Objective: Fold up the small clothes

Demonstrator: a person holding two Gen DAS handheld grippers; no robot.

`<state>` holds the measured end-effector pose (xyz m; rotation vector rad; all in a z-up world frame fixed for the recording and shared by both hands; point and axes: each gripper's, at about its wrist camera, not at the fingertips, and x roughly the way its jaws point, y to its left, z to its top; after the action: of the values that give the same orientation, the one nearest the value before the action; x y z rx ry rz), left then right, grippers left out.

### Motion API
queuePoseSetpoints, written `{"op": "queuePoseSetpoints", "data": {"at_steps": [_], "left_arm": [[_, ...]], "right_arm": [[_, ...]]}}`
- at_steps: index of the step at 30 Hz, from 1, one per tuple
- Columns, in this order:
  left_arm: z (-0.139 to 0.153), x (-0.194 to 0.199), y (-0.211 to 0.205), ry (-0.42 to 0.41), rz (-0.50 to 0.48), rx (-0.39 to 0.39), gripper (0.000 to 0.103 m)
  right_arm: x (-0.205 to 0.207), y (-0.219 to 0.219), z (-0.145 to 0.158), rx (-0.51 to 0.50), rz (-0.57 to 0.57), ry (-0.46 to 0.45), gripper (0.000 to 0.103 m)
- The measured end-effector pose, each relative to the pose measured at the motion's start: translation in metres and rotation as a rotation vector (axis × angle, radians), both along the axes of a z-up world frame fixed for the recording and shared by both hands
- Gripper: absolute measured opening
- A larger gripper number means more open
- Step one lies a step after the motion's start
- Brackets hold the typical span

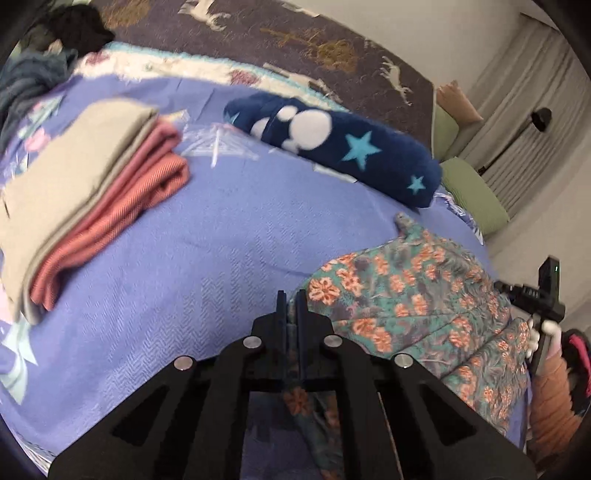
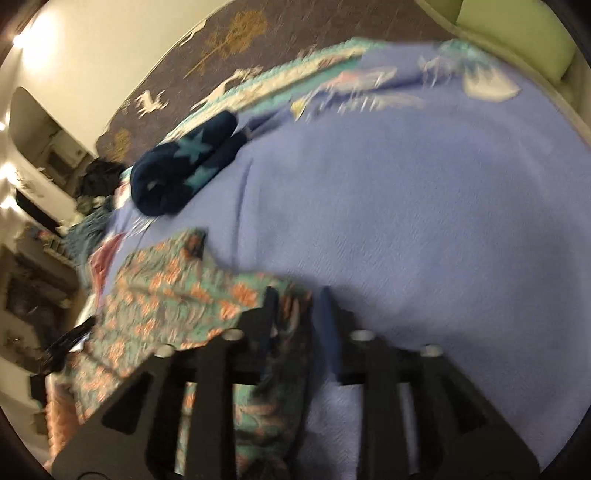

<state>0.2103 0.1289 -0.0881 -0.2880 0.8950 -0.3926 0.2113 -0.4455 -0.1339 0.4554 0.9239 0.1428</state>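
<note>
I see no containers; on the blue bedspread (image 1: 192,240) a folded stack (image 1: 88,199) sits at the left edge, a navy roll (image 1: 332,144) farther back; carpet (image 1: 295,33) beyond; the floral garment (image 1: 417,295) lies crumpled at the near right edge; my left gripper (image 1: 291,299) pinches its hem; my right gripper (image 2: 295,299) stands spread, cloth between.

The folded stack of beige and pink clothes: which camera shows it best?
The left wrist view. There the folded stack lies sharp and whole on the purple bedspread, beige piece on top of pink ones. The right wrist view is blurred and shows at most a pinkish sliver at its left edge.
</note>
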Motion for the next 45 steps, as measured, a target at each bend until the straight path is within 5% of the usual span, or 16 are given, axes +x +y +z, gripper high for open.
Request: {"op": "queuePoseSetpoints", "data": {"at_steps": [4, 6, 7, 13, 14, 15, 16, 17, 21, 26, 28, 32, 35, 41, 45], "left_arm": [[0.036, 0.011, -0.023, -0.086, -0.071, 0.035, 0.013], [0.052, 0.025, -0.048, -0.100, -0.136, 0.038, 0.043], [0.056, 0.033, -0.064, -0.103, -0.174, 0.047, 0.044], [0.015, 0.093, -0.138, 0.120, -0.306, 0.057, 0.044], [0.002, 0.102, -0.146, 0.162, -0.302, 0.064, 0.040], [-0.005, 0.107, -0.152, 0.164, -0.299, 0.063, 0.016], [-0.004, 0.108, -0.155, 0.145, -0.308, 0.059, 0.002], [0.002, 0.107, -0.156, 0.115, -0.328, 0.020, 0.004], [0.024, 0.098, -0.146, -0.056, -0.306, 0.031, 0.004], [0.006, 0.109, -0.129, 0.038, -0.190, 0.141, 0.003], [0.021, 0.094, -0.107, -0.009, -0.150, 0.115, 0.004], [0.063, 0.036, -0.049, -0.135, -0.091, 0.070, 0.029], [0.078, -0.017, -0.004, -0.180, -0.062, 0.025, 0.037], [0.057, -0.086, 0.015, -0.152, -0.118, -0.016, 0.044], [0.049, -0.102, -0.006, -0.153, -0.186, 0.039, 0.053]], "right_arm": [[0.013, 0.016, 0.037, -0.043, 0.073, -0.066, 0.040], [0.032, 0.035, 0.047, -0.001, 0.187, -0.056, 0.053], [0.041, 0.043, 0.047, 0.015, 0.231, -0.043, 0.056], [0.110, 0.081, -0.002, 0.133, 0.298, 0.224, 0.059], [0.113, 0.084, -0.006, 0.139, 0.297, 0.235, 0.059], [0.115, 0.086, -0.004, 0.134, 0.290, 0.210, 0.052], [0.116, 0.087, 0.000, 0.139, 0.294, 0.186, 0.010], [0.113, 0.085, 0.009, 0.167, 0.301, 0.147, 0.005], [0.095, 0.074, 0.044, 0.129, 0.309, -0.110, 0.005], [0.110, 0.075, 0.007, -0.017, 0.216, 0.060, 0.021], [0.094, 0.062, 0.019, 0.012, 0.188, 0.020, 0.022], [0.028, 0.027, 0.058, -0.005, 0.168, -0.123, 0.042], [-0.037, -0.002, 0.074, -0.045, 0.145, -0.183, 0.044], [-0.125, -0.002, 0.046, 0.005, 0.158, -0.114, 0.050], [-0.145, 0.019, 0.022, 0.013, 0.191, -0.075, 0.058]]}}
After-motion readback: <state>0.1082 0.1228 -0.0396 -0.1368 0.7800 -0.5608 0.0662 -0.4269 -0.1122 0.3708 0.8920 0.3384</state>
